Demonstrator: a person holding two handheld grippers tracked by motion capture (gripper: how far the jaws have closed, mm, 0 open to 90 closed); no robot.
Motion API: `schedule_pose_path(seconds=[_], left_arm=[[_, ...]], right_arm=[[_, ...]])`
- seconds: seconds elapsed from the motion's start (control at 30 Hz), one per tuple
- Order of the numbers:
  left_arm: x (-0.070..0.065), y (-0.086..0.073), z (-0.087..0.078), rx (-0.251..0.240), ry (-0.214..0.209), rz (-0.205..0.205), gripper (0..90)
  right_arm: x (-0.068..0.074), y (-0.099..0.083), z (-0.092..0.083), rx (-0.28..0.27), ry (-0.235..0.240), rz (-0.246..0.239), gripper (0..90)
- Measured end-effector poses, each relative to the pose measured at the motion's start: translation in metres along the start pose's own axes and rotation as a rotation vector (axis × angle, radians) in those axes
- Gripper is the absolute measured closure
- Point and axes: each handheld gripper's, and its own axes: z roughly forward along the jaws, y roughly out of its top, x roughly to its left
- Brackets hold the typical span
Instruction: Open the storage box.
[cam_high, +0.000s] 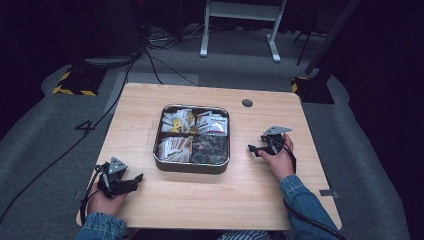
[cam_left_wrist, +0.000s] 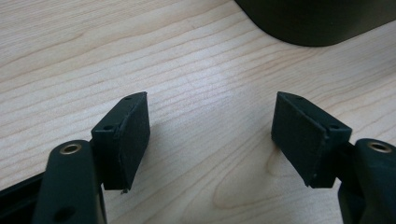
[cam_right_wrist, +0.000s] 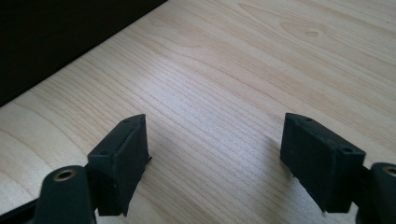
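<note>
a dim room with grey carpet, cables on the floor and a white stand at the far side surrounds a light wooden table (cam_high: 215, 200). a square metal tray (cam_high: 192, 167) with four compartments sits in the middle of the table, nearer the far edge than the near one; its compartments hold small packets, pale ones in three and dark ones in the near right one. the left gripper (cam_high: 131, 183) rests on the table at the near left, just off the tray's near left corner, its jaws released and spread wide over bare wood with nothing between them; in the left gripper view the tray's dark wall shows just beyond the jaws. the right gripper (cam_high: 254, 148) lies on the table to the right of the tray, pointing left toward it, jaws likewise spread and empty. each gripper is held by a hand in a denim sleeve.
</note>
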Motion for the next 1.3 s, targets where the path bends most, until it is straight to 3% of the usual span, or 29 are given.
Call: schedule_pose_path(seconds=[0.17, 0.73, 1.0, 1.17, 1.2, 1.3], left_arm=[[0.000, 0.000, 0.000, 0.000, -0.002, 0.000, 28.1], [0.000, 0.001, 0.000, 0.005, -0.005, 0.006, 26.6], [0.000, 0.001, 0.001, 0.005, -0.006, 0.005, 26.5], [0.000, 0.001, 0.001, 0.004, -0.003, 0.004, 26.4], [0.000, 0.001, 0.001, 0.005, -0.005, 0.005, 26.4], [0.000, 0.001, 0.001, 0.004, -0.002, 0.005, 26.4]], right_arm=[[-0.001, 0.001, 0.001, 0.011, -0.011, 0.012, 18.7], [0.000, 0.001, 0.001, 0.013, -0.019, 0.017, 18.6], [-0.002, 0.000, -0.001, 0.019, 0.031, -0.027, 17.6], [-0.002, 0.005, -0.010, 0.091, 0.075, -0.013, 28.9], [0.001, 0.008, -0.015, 0.073, 0.118, -0.008, 29.2], [0.005, 0.016, -0.022, 0.046, 0.122, -0.028, 28.4]])
